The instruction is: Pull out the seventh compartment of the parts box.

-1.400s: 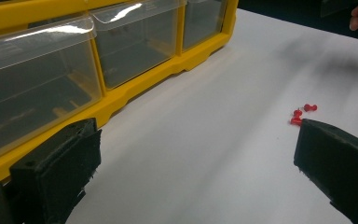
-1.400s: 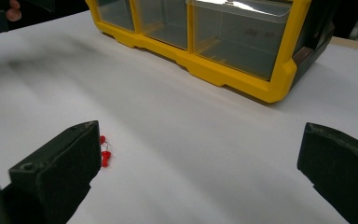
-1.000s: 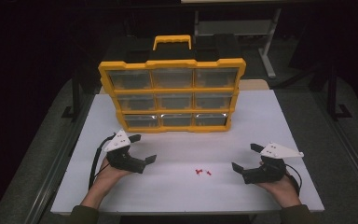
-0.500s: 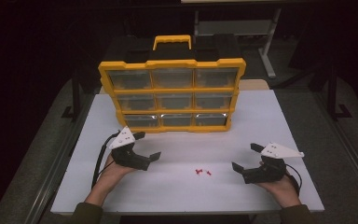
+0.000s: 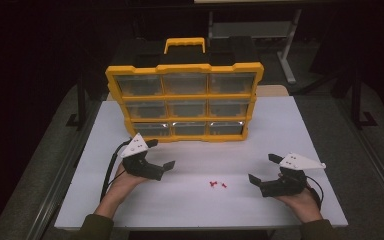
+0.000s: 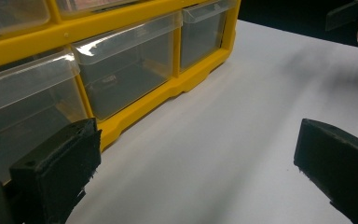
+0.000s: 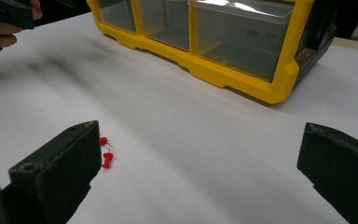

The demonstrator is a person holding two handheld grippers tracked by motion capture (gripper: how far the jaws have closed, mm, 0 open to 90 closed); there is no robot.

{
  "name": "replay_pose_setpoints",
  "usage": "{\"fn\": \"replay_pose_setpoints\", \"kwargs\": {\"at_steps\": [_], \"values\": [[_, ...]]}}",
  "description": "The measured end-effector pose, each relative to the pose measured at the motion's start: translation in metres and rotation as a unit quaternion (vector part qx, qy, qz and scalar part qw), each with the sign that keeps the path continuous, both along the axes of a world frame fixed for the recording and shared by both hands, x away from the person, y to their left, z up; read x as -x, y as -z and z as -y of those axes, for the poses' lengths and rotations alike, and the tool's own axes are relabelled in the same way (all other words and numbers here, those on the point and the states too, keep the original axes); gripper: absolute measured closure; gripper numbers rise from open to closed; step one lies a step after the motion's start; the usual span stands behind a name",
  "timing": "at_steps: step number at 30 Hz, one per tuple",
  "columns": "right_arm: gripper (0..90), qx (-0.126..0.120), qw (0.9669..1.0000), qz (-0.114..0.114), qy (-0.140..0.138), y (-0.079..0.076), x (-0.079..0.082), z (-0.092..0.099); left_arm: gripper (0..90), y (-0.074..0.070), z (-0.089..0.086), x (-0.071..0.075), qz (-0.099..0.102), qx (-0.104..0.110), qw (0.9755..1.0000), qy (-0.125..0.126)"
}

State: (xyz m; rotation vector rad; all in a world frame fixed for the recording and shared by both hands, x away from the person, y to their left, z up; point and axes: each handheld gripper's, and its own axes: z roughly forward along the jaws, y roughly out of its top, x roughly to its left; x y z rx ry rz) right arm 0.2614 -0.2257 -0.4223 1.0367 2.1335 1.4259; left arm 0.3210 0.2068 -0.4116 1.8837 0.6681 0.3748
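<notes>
A yellow organizer (image 5: 185,100) with three rows of clear drawers stands upright at the back middle of the white table (image 5: 290,130). My left gripper (image 5: 161,154) is open and empty, just in front of the left drawer of its bottom row. In the left gripper view, the gripper (image 6: 196,177) faces the bottom drawers (image 6: 121,79). A few small red push pins (image 5: 216,184) lie on the table between the hands. My right gripper (image 5: 262,168) hangs open and empty to the right of them. The right gripper view has the pins (image 7: 105,154) beside its left jaw and the organizer (image 7: 214,42) beyond.
A black carry case with a yellow handle (image 5: 185,45) stands behind the organizer. Dark floor and metal table legs surround the table. The other hand appears at the top left of the right gripper view (image 7: 4,18).
My left gripper has edged forward and slightly right, closer to the organizer's bottom row. The right gripper and the pins have stayed put.
</notes>
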Motion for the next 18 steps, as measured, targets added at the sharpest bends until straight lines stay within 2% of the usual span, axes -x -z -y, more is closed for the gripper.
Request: {"fn": "replay_pose_setpoints", "kwargs": {"at_steps": [9, 10, 15, 18], "values": [[0.0, -0.001, 1.0000, 0.000, -0.001, 0.000, 0.000, 0.000, 0.0, 0.000, 0.007, -0.006, -0.005, -0.002, 0.9999, 0.008], [0.0, -0.001, 1.0000, 0.000, -0.001, 0.001, 0.000, 0.000, 0.0, 0.000, 0.008, -0.007, -0.005, -0.008, 0.9999, 0.013], [0.0, 0.000, 1.0000, 0.000, -0.003, 0.001, 0.000, -0.001, 0.0, 0.000, 0.014, -0.008, -0.007, 0.004, 0.9999, 0.011], [0.0, 0.000, 1.0000, 0.000, -0.002, 0.001, 0.000, 0.000, 0.0, 0.000, 0.016, -0.009, 0.001, 0.003, 0.9999, 0.012]]}}
